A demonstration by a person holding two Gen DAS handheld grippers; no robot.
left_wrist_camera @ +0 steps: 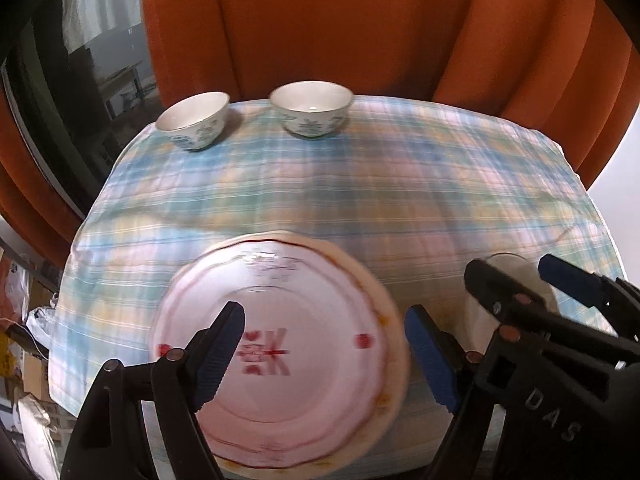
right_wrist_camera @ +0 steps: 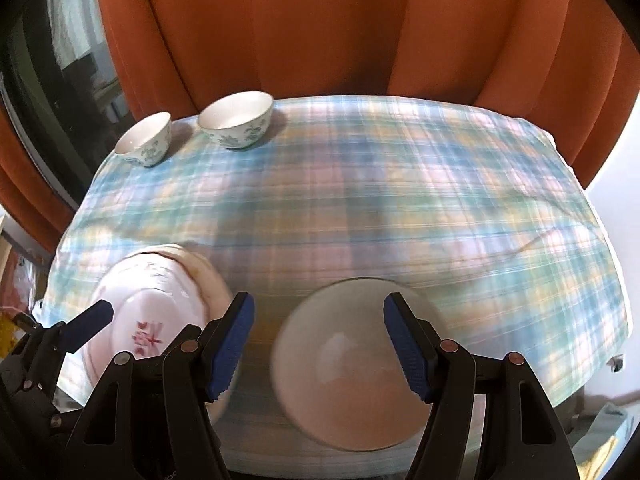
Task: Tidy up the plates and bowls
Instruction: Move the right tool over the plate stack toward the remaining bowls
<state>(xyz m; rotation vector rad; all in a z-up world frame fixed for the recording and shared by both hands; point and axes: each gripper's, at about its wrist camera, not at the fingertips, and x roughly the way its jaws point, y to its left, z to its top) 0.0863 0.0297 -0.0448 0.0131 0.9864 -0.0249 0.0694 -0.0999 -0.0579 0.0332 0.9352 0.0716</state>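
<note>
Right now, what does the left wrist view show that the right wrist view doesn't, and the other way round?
Only the left wrist view shows the whole face of the red-patterned plate, stacked on a cream plate whose rim peeks out at its right.

Only the right wrist view shows the plain plate in full, between the open right tool; from the left it is mostly hidden behind that tool.

Both show the two floral bowls standing apart at the far edge of the plaid cloth, the orange curtain, and the open left tool.
</note>
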